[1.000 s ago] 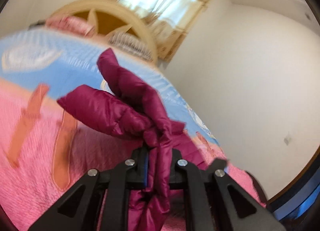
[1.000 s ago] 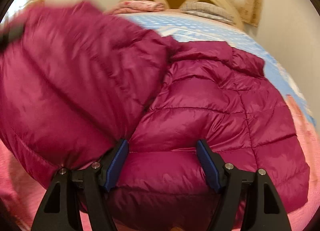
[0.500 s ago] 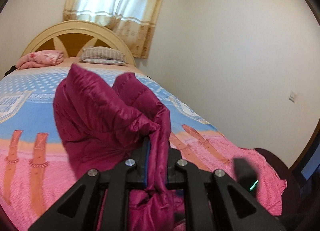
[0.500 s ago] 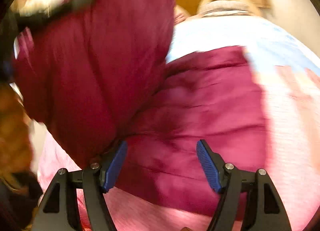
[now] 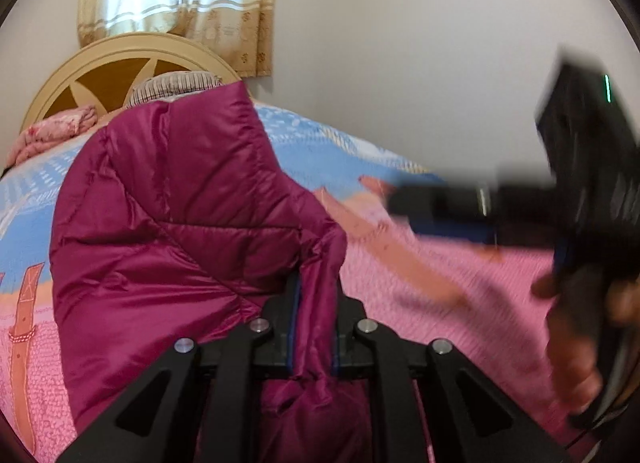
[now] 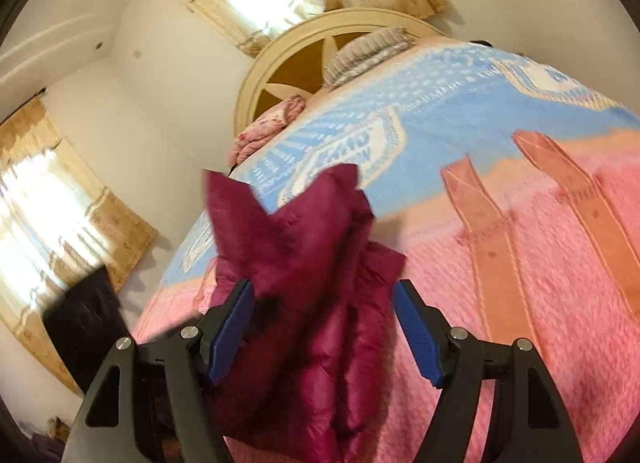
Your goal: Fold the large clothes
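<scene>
Jacket [image 5: 180, 223], puffy, light and slippery, bunched near the bed's [image 5: 440, 303] foot edge; left gripper [image 5: 314, 323] clenched on a hem fold, right gripper [image 6: 324, 327] released, best regripped at a seam.

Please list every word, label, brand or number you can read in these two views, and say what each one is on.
No text can be read for certain.
The bedspread has white lettering in its blue part, too blurred and distorted to make out.
The maroon jacket clamped in the left gripper shows no label or brand.
The open right gripper bears no marking.
</scene>
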`<state>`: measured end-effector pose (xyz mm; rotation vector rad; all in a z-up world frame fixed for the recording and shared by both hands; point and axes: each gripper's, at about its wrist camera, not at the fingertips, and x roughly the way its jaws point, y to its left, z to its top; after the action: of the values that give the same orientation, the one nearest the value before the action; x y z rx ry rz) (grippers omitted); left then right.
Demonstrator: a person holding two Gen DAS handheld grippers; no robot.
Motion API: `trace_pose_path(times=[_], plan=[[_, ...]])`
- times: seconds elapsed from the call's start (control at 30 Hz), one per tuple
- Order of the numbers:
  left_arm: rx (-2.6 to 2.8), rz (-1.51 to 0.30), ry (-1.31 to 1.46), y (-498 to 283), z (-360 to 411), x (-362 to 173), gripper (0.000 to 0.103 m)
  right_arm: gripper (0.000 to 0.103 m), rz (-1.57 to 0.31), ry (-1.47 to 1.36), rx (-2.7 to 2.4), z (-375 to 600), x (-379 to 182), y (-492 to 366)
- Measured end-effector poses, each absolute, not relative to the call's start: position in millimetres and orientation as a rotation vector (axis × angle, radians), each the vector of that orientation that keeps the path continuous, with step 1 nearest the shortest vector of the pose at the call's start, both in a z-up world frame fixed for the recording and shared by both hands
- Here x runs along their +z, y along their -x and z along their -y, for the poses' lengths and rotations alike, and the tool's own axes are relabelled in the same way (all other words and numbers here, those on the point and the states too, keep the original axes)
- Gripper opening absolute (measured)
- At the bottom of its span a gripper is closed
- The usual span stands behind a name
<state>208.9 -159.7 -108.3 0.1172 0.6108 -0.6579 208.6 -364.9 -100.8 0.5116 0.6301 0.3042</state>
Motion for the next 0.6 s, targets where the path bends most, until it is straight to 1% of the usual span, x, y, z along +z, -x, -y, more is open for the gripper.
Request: trace_pose_path(times=[0.07,0.1,0.17,0.23,0.3,0.33,0.4,0.47,0.53,0.6], plan=[[-0.662,-0.613,-0.128,-206.6,160.5,-110.8,0.017,0.072,-0.635,-0.478,0.339,357.9,-92.3,-219.9],[-0.662,-0.611,-0.133,-205.1,159.7,-110.2,0.022,0.072,-0.649,-0.461,0.347,353.0,-90.0,-228.3],[-0.662,-0.607,-0.145,-201.4,159.8,-107.8,0.022,0.072,-0.69,-0.417,0.39,340.6,-86.1,-248.6],[-0.665,-0.602,-0.161,-194.5,160.1,-106.3,0.027,0.072,-0.769,-0.393,0.453,325.5,-89.3,-265.3],[-0.655,-0.604,-0.178,-188.4,164.7,-106.8,0.048,0.051,-0.818,-0.334,0.402,313.4,-94.5,-276.6],[-0.647,-0.594,-0.184,-181.1,161.4,-104.2,0.052,0.036,-0.824,-0.304,0.374,311.5,-97.0,-281.3],[-0.634,-0.569,-0.194,-165.7,153.2,-98.9,0.069,0.034,-0.834,-0.316,0.356,315.1,-100.8,-284.2],[-0.624,-0.529,-0.207,-144.7,139.0,-92.9,0.078,0.034,-0.84,-0.32,0.323,322.3,-105.8,-284.5],[-0.633,-0.474,-0.219,-118.7,118.4,-86.4,0.079,0.034,-0.845,-0.321,0.303,328.6,-112.1,-283.9],[-0.627,-0.453,-0.225,-103.5,101.1,-83.3,0.083,0.034,-0.853,-0.312,0.28,329.7,-115.5,-281.4]])
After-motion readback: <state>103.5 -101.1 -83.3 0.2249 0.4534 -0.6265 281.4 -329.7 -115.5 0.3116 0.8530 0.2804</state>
